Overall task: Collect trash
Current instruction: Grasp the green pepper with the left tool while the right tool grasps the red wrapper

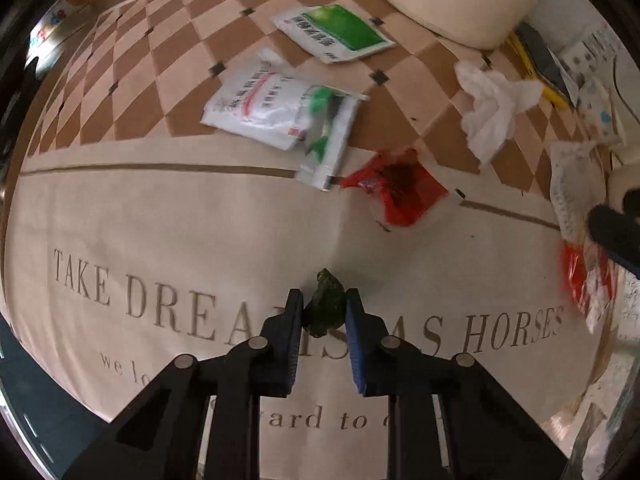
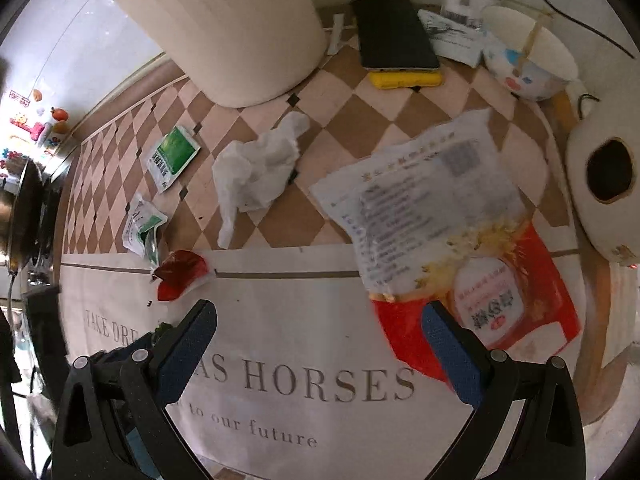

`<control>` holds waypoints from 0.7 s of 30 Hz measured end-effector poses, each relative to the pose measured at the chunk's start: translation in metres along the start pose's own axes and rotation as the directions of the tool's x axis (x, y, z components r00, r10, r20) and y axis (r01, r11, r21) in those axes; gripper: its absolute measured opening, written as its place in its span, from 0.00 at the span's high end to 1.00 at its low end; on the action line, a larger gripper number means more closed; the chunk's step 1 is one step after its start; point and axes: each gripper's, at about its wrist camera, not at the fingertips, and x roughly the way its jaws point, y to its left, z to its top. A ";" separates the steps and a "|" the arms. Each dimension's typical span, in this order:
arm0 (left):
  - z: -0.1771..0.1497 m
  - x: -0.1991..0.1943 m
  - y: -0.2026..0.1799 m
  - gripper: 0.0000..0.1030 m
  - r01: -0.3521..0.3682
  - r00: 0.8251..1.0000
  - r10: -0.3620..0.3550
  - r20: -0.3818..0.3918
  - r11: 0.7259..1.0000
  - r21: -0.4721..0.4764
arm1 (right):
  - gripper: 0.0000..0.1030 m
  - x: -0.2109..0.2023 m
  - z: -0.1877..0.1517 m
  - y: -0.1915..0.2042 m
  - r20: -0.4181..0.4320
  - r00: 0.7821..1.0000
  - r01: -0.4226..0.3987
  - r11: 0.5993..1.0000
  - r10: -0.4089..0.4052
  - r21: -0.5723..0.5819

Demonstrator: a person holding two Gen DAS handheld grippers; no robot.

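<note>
Left gripper (image 1: 323, 304) points straight down, clamped on a dark green scrap (image 1: 326, 302). Right gripper (image 2: 320, 320) gapes empty; blurred snack bag (image 2: 448, 240) just beyond.

This looks like a home, likely a kitchen or dining corner. A counter (image 2: 120, 288) wears a checked cloth printed with a decorative slogan, and colourful magnets (image 2: 28, 128) cling to a white, fridge-like surface at the left. Everyday clutter lies about: a large toilet-paper roll (image 2: 600, 200), a paper bowl (image 2: 528, 64), a phone (image 2: 394, 32) on a yellow case, food sachets (image 1: 334, 32) and a crumpled tissue (image 2: 256, 172).
</note>
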 end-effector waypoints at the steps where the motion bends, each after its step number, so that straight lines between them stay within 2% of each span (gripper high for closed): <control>1: 0.000 -0.006 0.009 0.83 -0.024 0.999 0.025 0.021 0.999 -0.027 | 0.00 0.005 0.003 0.006 -0.006 1.000 -0.001 1.000 0.001 -0.009; 4: -0.001 -0.017 0.045 0.83 -0.104 0.992 0.113 0.058 0.983 -0.151 | 0.01 0.016 0.007 0.029 -0.028 0.999 -0.040 0.998 0.039 -0.050; 7: -0.001 -0.019 0.077 0.83 -0.163 0.981 0.183 0.057 0.954 -0.253 | 0.09 0.031 0.009 0.062 -0.051 0.993 -0.109 0.988 0.104 -0.106; 10: 0.000 -0.017 0.097 0.83 -0.185 0.977 0.209 0.045 0.932 -0.312 | 0.18 0.049 0.011 0.095 -0.072 0.988 -0.149 0.976 0.140 -0.156; 13: 0.001 -0.018 0.109 0.83 -0.189 0.974 0.219 0.049 0.918 -0.349 | 0.23 0.067 0.012 0.125 -0.077 0.991 -0.123 0.968 0.108 -0.219; 16: -0.004 -0.023 0.121 0.83 -0.178 0.975 0.215 0.059 0.911 -0.372 | 0.42 0.090 0.012 0.147 -0.094 0.995 -0.070 0.959 0.046 -0.275; 17: -0.005 -0.023 0.126 0.83 -0.175 0.975 0.214 0.064 0.910 -0.376 | 0.61 0.088 0.010 0.152 -0.052 0.998 -0.046 0.954 0.032 -0.297; 18: -0.009 -0.026 0.129 0.83 -0.172 0.974 0.214 0.070 0.910 -0.378 | 0.72 0.088 0.009 0.158 -0.037 0.999 -0.030 0.947 0.019 -0.320; 19: -0.013 -0.028 0.131 0.83 -0.176 0.974 0.216 0.067 0.910 -0.375 | 0.77 0.089 0.008 0.162 -0.033 0.999 -0.010 0.943 -0.001 -0.334; 21: -0.025 -0.033 0.129 0.83 -0.171 0.972 0.218 0.086 0.910 -0.379 | 0.78 0.088 0.005 0.165 -0.032 0.999 -0.020 0.942 0.010 -0.334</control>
